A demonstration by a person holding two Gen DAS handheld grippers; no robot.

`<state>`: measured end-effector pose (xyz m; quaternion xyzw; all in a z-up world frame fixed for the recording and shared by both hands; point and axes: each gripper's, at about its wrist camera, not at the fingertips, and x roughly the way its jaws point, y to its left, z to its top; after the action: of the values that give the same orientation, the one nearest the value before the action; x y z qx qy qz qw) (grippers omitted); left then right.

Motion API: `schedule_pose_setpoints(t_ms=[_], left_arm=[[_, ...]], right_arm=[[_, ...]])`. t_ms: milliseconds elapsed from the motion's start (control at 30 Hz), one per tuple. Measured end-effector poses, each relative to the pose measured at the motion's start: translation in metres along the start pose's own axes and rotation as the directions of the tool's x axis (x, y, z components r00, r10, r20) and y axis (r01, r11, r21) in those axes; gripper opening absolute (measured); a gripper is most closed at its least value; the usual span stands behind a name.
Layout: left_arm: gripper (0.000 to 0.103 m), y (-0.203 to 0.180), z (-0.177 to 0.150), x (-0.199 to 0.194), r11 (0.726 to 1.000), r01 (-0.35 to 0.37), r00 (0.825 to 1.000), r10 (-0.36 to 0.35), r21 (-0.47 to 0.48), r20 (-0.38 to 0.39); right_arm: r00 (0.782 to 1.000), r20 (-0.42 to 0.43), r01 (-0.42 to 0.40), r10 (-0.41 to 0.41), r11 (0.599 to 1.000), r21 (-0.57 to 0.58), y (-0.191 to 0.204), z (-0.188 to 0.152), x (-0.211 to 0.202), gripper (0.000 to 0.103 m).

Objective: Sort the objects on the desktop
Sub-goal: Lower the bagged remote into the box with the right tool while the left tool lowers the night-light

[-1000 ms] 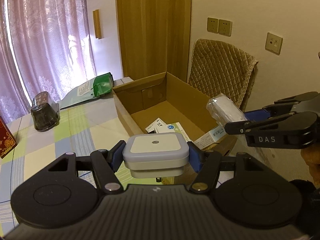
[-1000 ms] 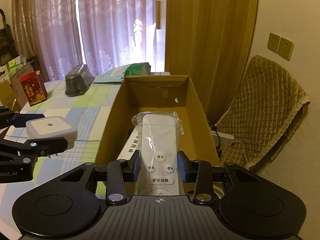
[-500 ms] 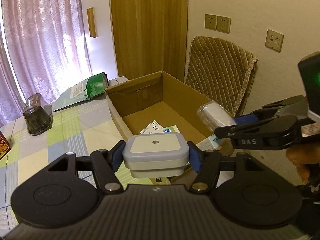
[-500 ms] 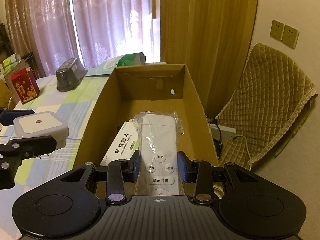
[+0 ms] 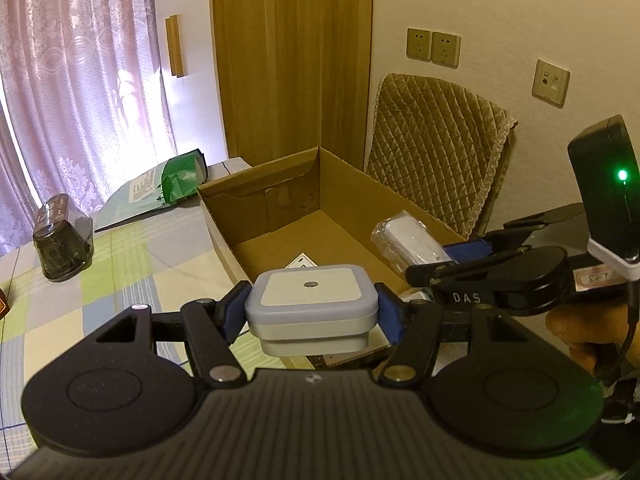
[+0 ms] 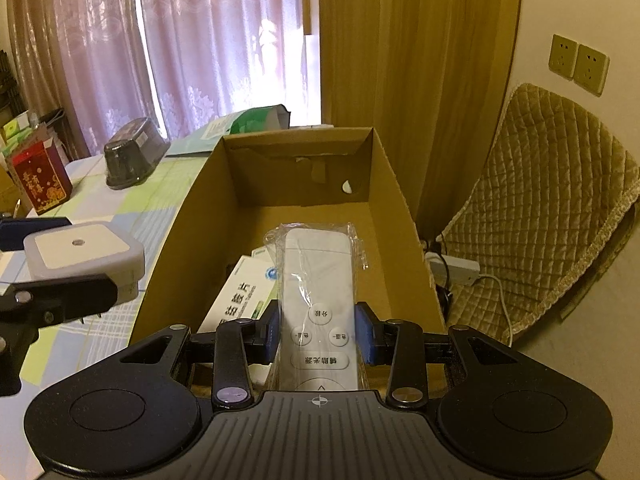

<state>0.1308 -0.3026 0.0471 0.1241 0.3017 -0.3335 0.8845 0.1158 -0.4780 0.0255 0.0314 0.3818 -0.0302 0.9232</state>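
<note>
My left gripper (image 5: 312, 314) is shut on a square white night light (image 5: 311, 304), held above the near left corner of the open cardboard box (image 5: 332, 184). The same night light (image 6: 82, 256) shows at the left of the right wrist view. My right gripper (image 6: 318, 334) is shut on a white remote in clear plastic wrap (image 6: 318, 292), held over the near end of the box (image 6: 384, 184). That remote (image 5: 412, 246) and the right gripper (image 5: 448, 258) appear at the right in the left wrist view. A white medicine box (image 6: 240, 300) lies inside the carton.
A checked tablecloth (image 5: 120, 276) covers the table left of the box. On it stand a dark plastic container (image 5: 60, 248), a green bag (image 5: 180, 176) and a red packet (image 6: 38, 178). A quilted chair (image 6: 540, 208) and a power strip (image 6: 452, 270) are right of the box.
Both grippers have moved forward toward the box with their loads. The remote now hangs further over the box interior, and the night light is nearer the box's left wall.
</note>
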Motion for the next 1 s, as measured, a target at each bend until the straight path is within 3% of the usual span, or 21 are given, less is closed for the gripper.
schedule_pose_setpoints(t_ms=[1000], left_arm=[[0.060,0.015,0.018,0.051,1.000,0.000,1.000,0.000,0.011,0.003]], right_arm=[[0.995,0.084,-0.057,0.060,0.998,-0.037,-0.019,0.064,0.084,0.037]])
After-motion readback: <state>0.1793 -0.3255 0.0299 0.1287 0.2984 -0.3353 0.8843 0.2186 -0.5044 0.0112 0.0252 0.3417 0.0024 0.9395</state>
